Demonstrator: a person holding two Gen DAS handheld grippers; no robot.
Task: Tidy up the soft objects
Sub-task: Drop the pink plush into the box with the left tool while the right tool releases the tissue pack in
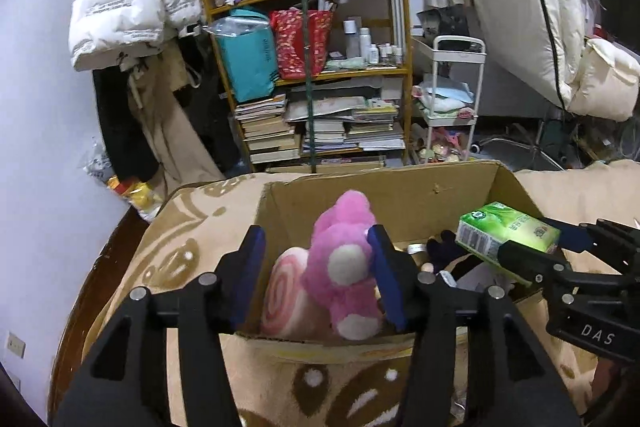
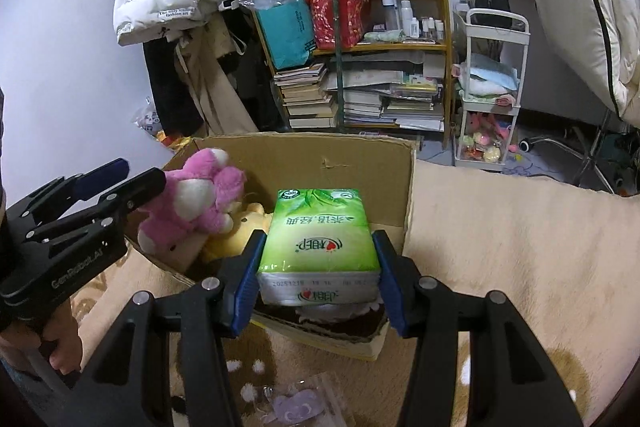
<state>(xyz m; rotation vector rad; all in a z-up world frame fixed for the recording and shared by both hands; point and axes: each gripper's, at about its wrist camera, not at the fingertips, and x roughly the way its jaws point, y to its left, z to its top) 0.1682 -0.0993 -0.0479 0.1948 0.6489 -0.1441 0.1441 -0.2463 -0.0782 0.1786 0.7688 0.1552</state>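
An open cardboard box [image 1: 400, 195] [image 2: 340, 163] stands on a beige blanket. A pink plush toy [image 1: 344, 267] [image 2: 200, 195] rests in the box's left end, on a pink swirl cushion [image 1: 284, 295] and beside a yellow plush [image 2: 240, 231]. My left gripper [image 1: 316, 239] [image 2: 140, 173] straddles the pink plush. Its right pad touches the fur, its left pad stands clear, so it is open. My right gripper [image 2: 319, 243] [image 1: 532, 243] is shut on a green tissue pack [image 2: 318, 231] [image 1: 504, 227], held over the box's right end.
Dark items, one like a glove [image 1: 440, 247], lie in the box. A plastic packet [image 2: 292, 403] lies on the blanket [image 2: 500, 247] in front. A crowded bookshelf [image 1: 320, 123] and a white cart [image 1: 448, 99] stand behind. A hand [image 2: 60, 351] grips the left tool.
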